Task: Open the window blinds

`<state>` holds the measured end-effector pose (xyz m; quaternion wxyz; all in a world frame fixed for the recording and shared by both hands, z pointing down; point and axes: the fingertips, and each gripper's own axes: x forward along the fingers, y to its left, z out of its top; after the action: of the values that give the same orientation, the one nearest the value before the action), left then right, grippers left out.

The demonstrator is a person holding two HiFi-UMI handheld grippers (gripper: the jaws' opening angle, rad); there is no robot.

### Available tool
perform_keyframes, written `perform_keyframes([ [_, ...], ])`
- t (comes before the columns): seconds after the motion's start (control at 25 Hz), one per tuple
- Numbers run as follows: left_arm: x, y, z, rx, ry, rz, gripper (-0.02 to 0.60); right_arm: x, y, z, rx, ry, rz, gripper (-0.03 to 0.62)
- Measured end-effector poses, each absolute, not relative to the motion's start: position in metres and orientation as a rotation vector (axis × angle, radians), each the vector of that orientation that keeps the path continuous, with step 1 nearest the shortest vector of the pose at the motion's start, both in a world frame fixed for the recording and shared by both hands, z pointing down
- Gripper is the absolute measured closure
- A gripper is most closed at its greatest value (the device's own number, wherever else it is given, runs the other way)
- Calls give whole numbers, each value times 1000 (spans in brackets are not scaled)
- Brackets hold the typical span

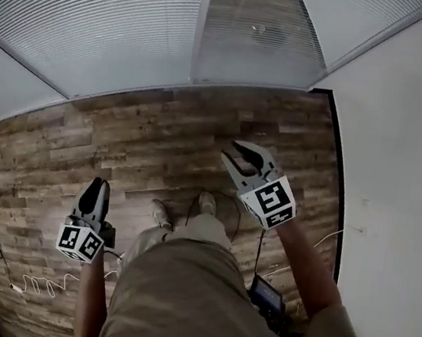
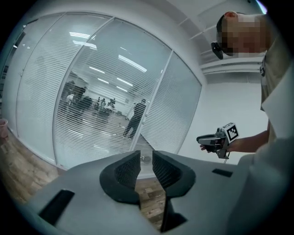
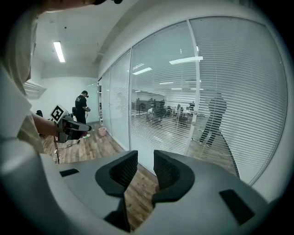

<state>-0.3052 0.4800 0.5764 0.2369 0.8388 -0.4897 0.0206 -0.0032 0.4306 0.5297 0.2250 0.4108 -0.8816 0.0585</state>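
White slatted window blinds (image 1: 84, 17) are facing you; you are holding your left hand-held gripper (image 1: 97, 185) and right hand-held gripper (image 1: 234, 156) released, empty.

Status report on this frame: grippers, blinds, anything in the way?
Left gripper open, empty. Right gripper open, empty. Blinds down, untouched. Loose cable on floor.

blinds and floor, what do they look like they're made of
Blinds: thin white horizontal slats with a smooth, slightly shiny look, probably painted aluminium or plastic. They are too fine to tell which.
Floor: staggered planks in mixed browns with visible grain and a matte finish. It could be real wood, laminate or vinyl, and the look leaves that open.
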Motion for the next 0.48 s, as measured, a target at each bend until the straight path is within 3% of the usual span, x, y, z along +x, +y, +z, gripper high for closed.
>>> perform_keyframes([
  [0.48, -247, 449, 592, 2329, -1221, 135, 506, 35, 415, 539, 1296, -2433, 362, 477],
])
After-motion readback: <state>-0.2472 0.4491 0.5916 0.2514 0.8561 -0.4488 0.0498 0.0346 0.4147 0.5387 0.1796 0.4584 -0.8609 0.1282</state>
